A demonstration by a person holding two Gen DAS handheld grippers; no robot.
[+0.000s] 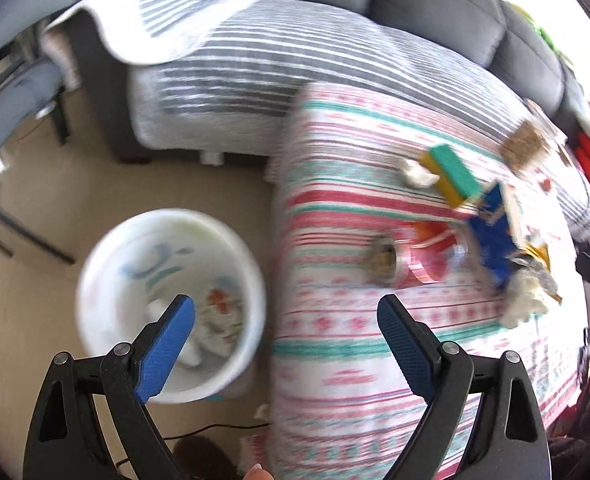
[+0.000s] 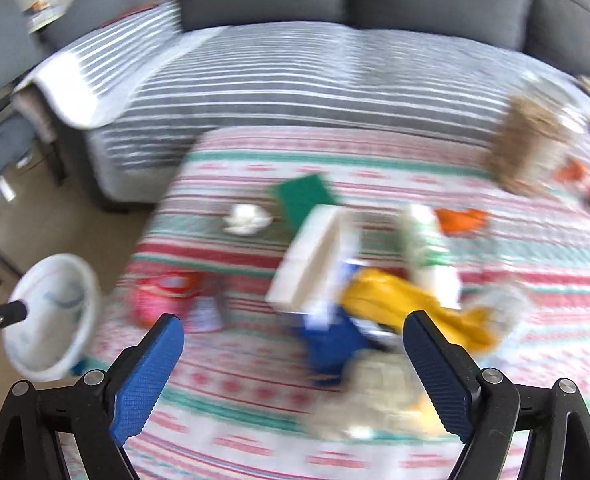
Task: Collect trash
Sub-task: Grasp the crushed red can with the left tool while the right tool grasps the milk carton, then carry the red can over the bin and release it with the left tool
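Observation:
A white trash bin [image 1: 167,300] stands on the floor left of a table with a red, green and white patterned cloth [image 1: 355,360]; it holds crumpled wrappers. My left gripper [image 1: 287,320] is open and empty, above the bin's right rim and the table's edge. Litter lies on the cloth: a crumpled white tissue [image 2: 247,218], a red wrapper [image 2: 163,296], a white box [image 2: 315,256], a blue packet [image 2: 331,340], a yellow wrapper [image 2: 407,308]. My right gripper [image 2: 293,332] is open and empty, above the blue packet. The bin also shows in the right wrist view [image 2: 51,316]. Both views are blurred.
A grey sofa with a striped cover [image 2: 315,76] stands behind the table. A green and yellow sponge [image 1: 453,174], a brown block [image 2: 531,144] and orange scraps [image 2: 461,220] lie farther back on the cloth. Tan floor [image 1: 35,280] surrounds the bin.

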